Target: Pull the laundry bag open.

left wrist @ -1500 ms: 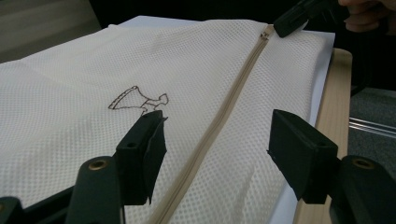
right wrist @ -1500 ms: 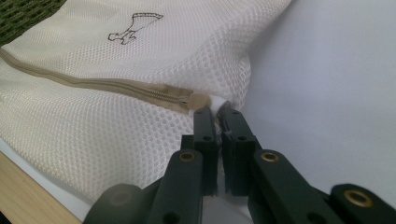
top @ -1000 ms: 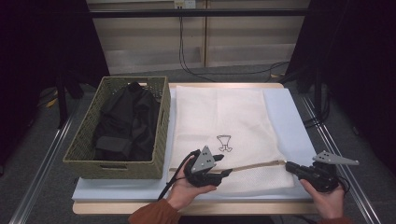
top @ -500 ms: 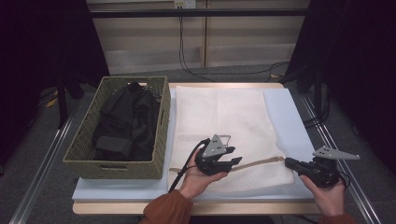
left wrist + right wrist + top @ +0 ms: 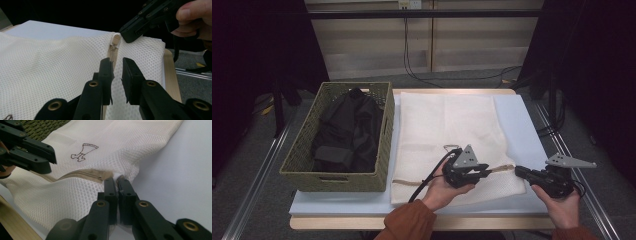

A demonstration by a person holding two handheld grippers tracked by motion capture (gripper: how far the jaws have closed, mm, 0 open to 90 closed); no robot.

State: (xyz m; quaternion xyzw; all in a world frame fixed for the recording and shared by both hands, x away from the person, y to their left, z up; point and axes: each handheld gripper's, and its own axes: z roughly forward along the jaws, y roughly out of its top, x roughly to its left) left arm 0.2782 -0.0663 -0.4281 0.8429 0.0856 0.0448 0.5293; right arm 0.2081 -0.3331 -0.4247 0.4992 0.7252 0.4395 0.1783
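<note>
Right gripper (image 5: 117,182) clamped on mesh bag (image 5: 452,125) end, left gripper (image 5: 117,62) narrowing — zipper (image 5: 113,48) between

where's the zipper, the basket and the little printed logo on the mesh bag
zipper (image 5: 85,173): right gripper view, on its tan tape
basket (image 5: 337,180): high view, on its near wall
logo (image 5: 83,152): right gripper view, on the printed outline

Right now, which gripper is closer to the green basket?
Left. The left gripper sits over the mesh bag, beside the basket; the right gripper pinches the bag's far corner.
</note>
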